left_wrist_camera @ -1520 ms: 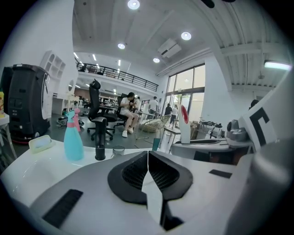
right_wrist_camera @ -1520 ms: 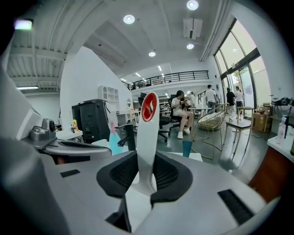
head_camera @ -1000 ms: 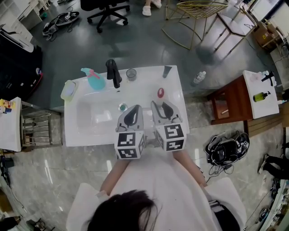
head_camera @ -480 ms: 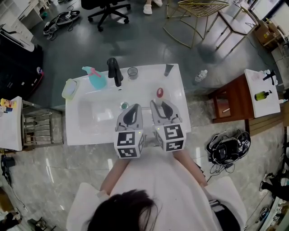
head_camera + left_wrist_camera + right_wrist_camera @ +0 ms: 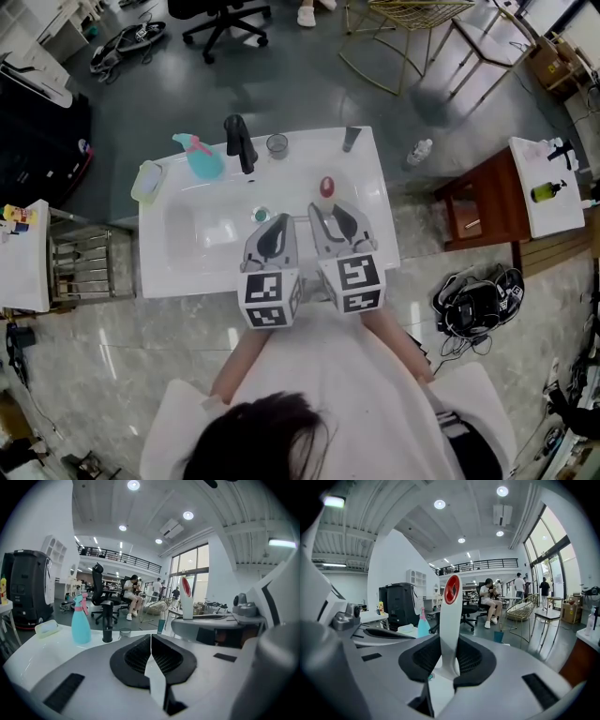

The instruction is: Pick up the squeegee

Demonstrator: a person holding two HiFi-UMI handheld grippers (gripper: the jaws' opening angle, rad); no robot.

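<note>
While pointing out over the white sink top (image 5: 370,202), gripped the squeegee (image 5: 449,620) in the right tongs (image 5: 449,656) by its white handle, upright between the pads, red end above the tips. Held the left tongs (image 5: 151,641) just beside, jaws together on nothing. Beyond the left tips, well apart, showed a blue spray bottle (image 5: 80,625), a black tap (image 5: 108,623) and a small cup (image 5: 124,633).

Person's left tongs (image 5: 150,641) held forward and tipped slightly down, jaws pressed together with nothing between, right tongs (image 5: 449,660) just beside them at a similar tilt, jaws clamped on the upright white handle of a squeegee (image 5: 450,620), both forearms (image 5: 242,356) reaching ahead side by side
</note>
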